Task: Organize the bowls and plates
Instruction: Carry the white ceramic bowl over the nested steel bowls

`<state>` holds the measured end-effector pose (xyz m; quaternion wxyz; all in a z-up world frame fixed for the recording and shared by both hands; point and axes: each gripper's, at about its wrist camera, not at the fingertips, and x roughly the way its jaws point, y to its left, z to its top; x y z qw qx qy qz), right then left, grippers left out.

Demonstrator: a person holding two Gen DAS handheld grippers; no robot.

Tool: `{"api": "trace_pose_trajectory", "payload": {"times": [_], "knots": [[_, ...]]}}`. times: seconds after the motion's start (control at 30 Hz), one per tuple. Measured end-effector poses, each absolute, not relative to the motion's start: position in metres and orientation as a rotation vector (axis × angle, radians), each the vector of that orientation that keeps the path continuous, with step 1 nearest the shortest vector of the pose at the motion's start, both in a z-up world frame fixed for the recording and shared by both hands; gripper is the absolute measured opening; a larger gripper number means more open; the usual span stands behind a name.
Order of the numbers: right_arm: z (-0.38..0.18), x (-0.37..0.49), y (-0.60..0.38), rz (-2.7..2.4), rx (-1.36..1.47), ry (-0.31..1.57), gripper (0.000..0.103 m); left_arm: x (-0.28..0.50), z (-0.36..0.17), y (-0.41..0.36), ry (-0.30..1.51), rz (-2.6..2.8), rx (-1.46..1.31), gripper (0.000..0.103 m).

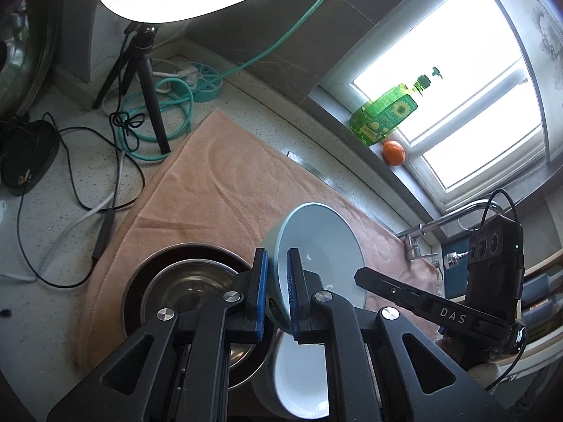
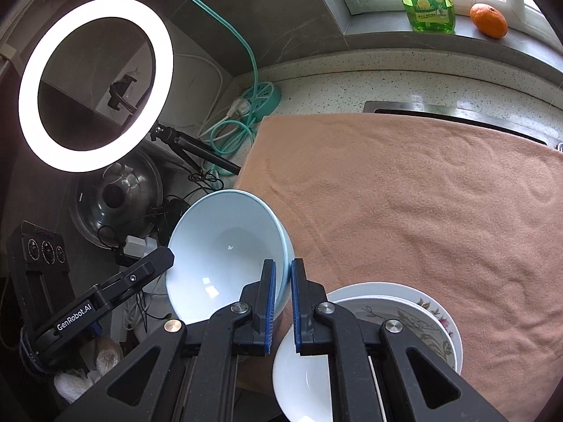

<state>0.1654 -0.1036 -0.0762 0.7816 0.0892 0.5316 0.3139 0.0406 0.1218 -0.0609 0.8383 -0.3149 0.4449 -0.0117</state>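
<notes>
My left gripper (image 1: 278, 283) is shut on the rim of a pale blue bowl (image 1: 320, 242), held tilted above the peach towel (image 1: 225, 190). Below it sit a steel bowl in a dark dish (image 1: 183, 281) and another pale bowl (image 1: 299, 379). My right gripper (image 2: 284, 299) is shut on the rim of a pale blue bowl (image 2: 225, 249), tilted, at the towel's (image 2: 422, 193) left edge. Under it a white bowl (image 2: 302, 379) lies beside a stack of flowered plates (image 2: 422, 320). The right gripper's body shows in the left wrist view (image 1: 432, 309), and the left's in the right wrist view (image 2: 105, 299).
A ring light (image 2: 95, 84) on a tripod (image 1: 147, 81) stands at the counter's left, with a teal power strip (image 2: 260, 98), cables (image 1: 70, 176) and a steel lid (image 2: 119, 197). A green soap bottle (image 1: 383, 112) and an orange (image 1: 394, 153) sit on the window sill. A faucet (image 1: 440, 225) is at the right.
</notes>
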Motion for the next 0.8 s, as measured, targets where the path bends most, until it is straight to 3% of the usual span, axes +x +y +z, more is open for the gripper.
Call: {"api": "trace_pose_trajectory", "payload": {"times": [0.8], "knots": [[-0.109, 0.132, -0.039, 0.713, 0.098, 1.215, 0.008, -0.002, -0.094, 0.172, 0.985, 0.051, -0.725, 0.009]]}}
